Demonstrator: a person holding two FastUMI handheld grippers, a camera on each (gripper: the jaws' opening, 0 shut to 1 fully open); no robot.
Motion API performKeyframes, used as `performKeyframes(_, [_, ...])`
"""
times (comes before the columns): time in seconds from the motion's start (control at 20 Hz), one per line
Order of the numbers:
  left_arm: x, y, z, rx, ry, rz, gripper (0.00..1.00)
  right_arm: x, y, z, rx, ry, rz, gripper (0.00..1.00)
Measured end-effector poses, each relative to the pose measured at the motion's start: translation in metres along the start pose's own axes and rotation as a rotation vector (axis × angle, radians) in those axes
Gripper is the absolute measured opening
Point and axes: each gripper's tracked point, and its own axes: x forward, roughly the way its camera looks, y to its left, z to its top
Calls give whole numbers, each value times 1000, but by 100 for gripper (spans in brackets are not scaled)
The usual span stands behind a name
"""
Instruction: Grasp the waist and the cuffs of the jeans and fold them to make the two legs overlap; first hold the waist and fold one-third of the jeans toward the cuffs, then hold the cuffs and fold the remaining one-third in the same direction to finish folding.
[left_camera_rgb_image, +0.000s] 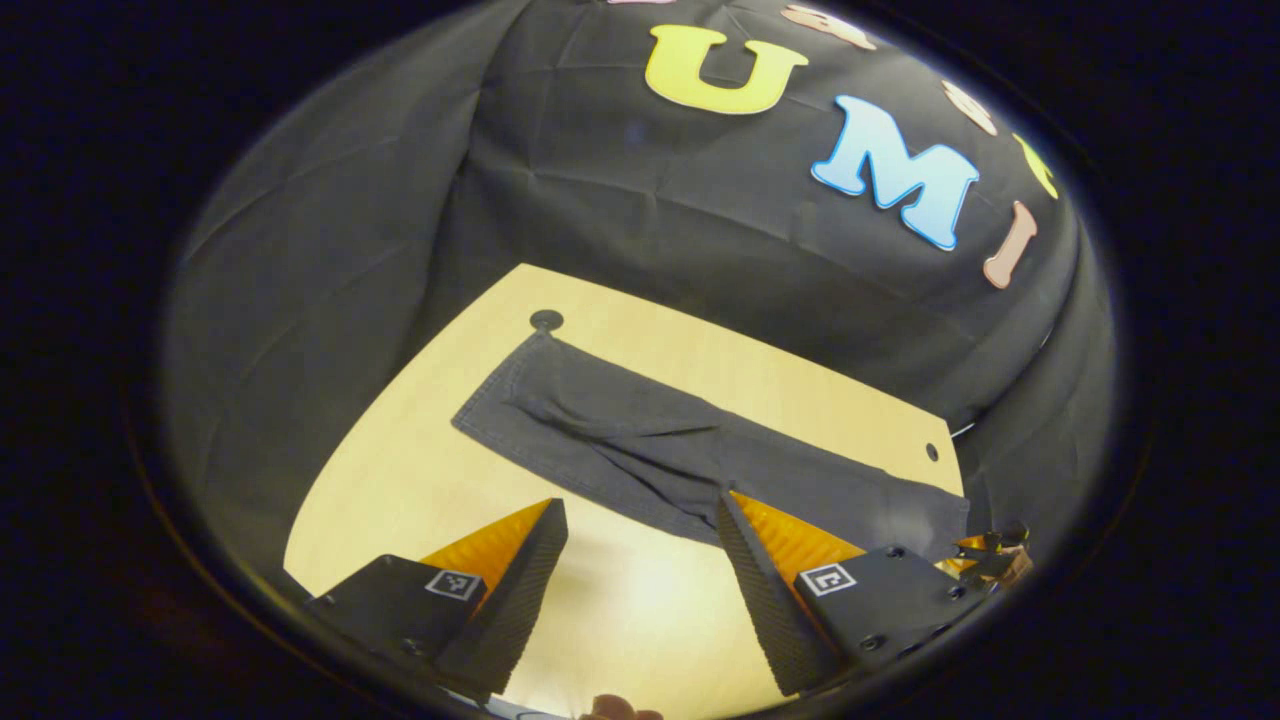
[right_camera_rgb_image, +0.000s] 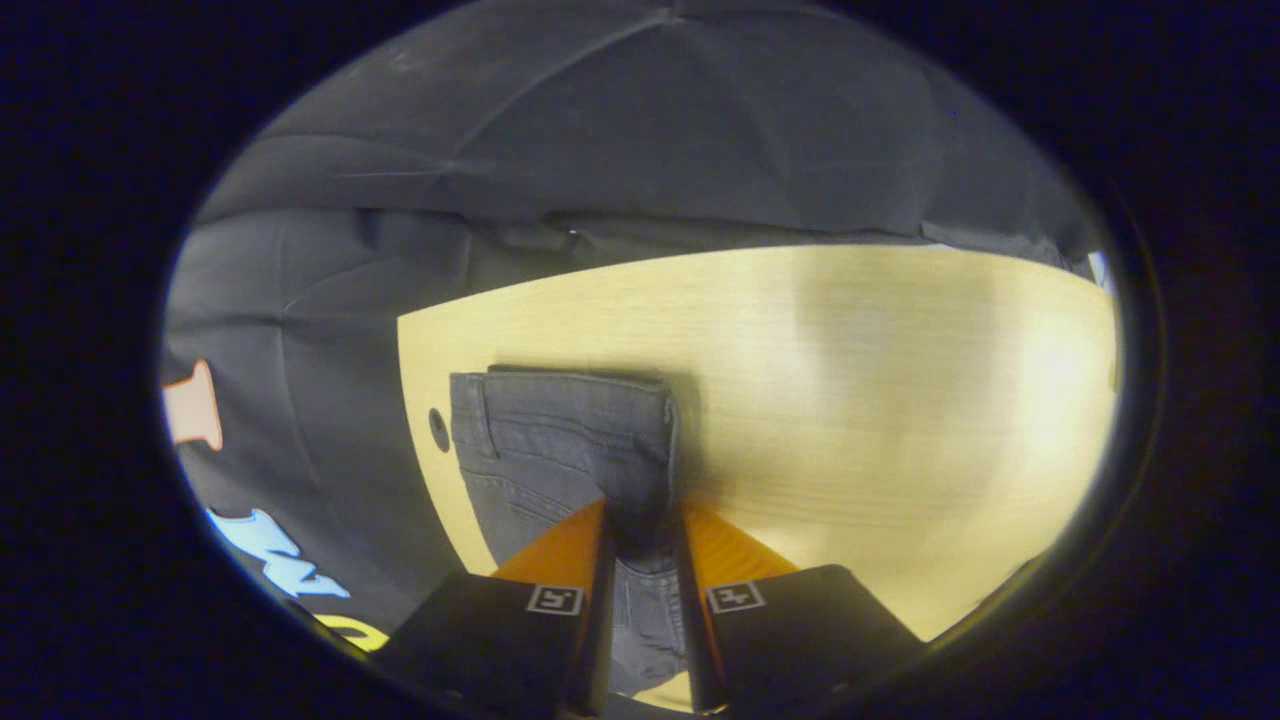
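Right gripper (right_camera_rgb_image: 643, 530) clamps jeans (right_camera_rgb_image: 560, 450) waist, apparently near table (right_camera_rgb_image: 900, 400) edge; left gripper (left_camera_rgb_image: 640, 520) spread, empty.

My left claw (left_camera_rgb_image: 640, 510) stands wide open, its two fingers (left_camera_rgb_image: 520, 580) spread well apart and pointing forward and down, gripping nothing. My right claw (right_camera_rgb_image: 642, 525) is nearly closed, its fingers (right_camera_rgb_image: 597, 600) drawn close together with both pressing on the jeans (right_camera_rgb_image: 560, 440) pinched between them. In the left gripper view my right claw (left_camera_rgb_image: 985, 555) shows small at the far right edge, too small to read.
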Motion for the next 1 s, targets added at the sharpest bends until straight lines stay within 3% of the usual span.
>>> performKeyframes(0.1, [-2, -1, -7, -29, 3, -13, 99, -19, 0, 22, -128, -76, -18, 23])
performKeyframes(0.3, [-13, 0, -23, -83, -2, -37, 99, -88, 32, 86, -397, -293, -67, 21])
performKeyframes(0.45, [-18, -3, -34, -97, -11, -55, 98, -120, 78, 85, -751, -496, -159, 21])
performKeyframes(0.55, [-17, -6, -38, -95, -15, -63, 98, -128, 112, 55, -954, -555, -161, 21])
performKeyframes(0.65, [-19, -10, -41, -94, -15, -74, 96, -130, 145, 1, -1081, -557, -76, 21])
performKeyframes(0.7, [-21, -11, -40, -92, -19, -78, 98, -127, 153, -31, -1136, -532, -23, 17])
performKeyframes(0.75, [-21, -12, -40, -87, -24, -79, 98, -120, 156, -65, -1188, -497, 31, 21])
performKeyframes(0.9, [-26, -8, -39, -104, -33, -78, 98, -105, 150, -154, -1284, -363, 178, 21])
performKeyframes(1.0, [-26, -5, -39, -131, -37, -83, 98, -91, 134, -200, -1311, -247, 202, 21])
